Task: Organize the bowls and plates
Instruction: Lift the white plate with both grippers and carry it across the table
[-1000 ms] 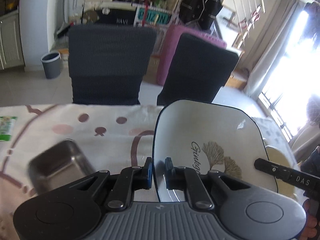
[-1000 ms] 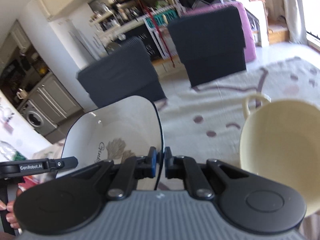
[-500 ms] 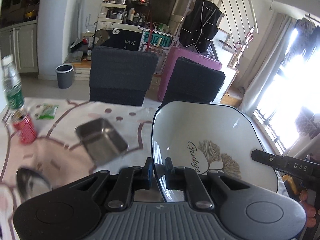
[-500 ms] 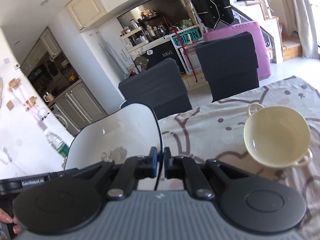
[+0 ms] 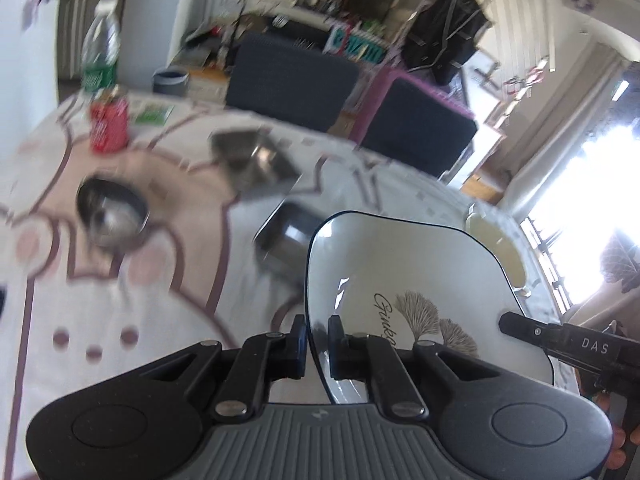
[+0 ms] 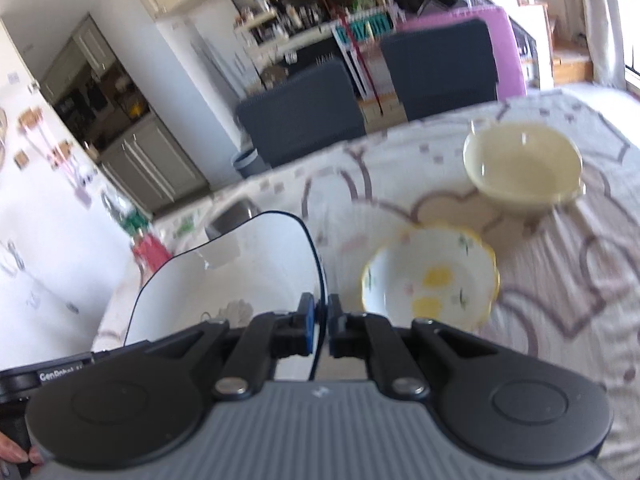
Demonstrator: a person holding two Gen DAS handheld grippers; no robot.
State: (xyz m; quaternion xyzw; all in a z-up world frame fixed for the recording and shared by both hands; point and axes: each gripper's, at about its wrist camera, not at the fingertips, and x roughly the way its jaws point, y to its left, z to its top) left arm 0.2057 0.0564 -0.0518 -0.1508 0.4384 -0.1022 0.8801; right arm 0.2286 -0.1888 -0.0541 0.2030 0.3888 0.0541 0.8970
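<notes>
Left hand-held gripper [image 5: 317, 346] is clamped on the near-left rim of the white plate [image 5: 420, 280], right hand-held gripper [image 6: 322, 330] pinching the opposite rim, so the plate's held up btwn both, above the table [image 5: 120, 320]. Just past it on the right: a yellow-rimmed floral bowl [image 6: 430, 280], then a cream bowl [image 6: 522, 168] w/ handles. Left side has steel trays [image 5: 256, 160], a round steel bowl [image 5: 110, 212], a red can [image 5: 109, 122] further back.
</notes>
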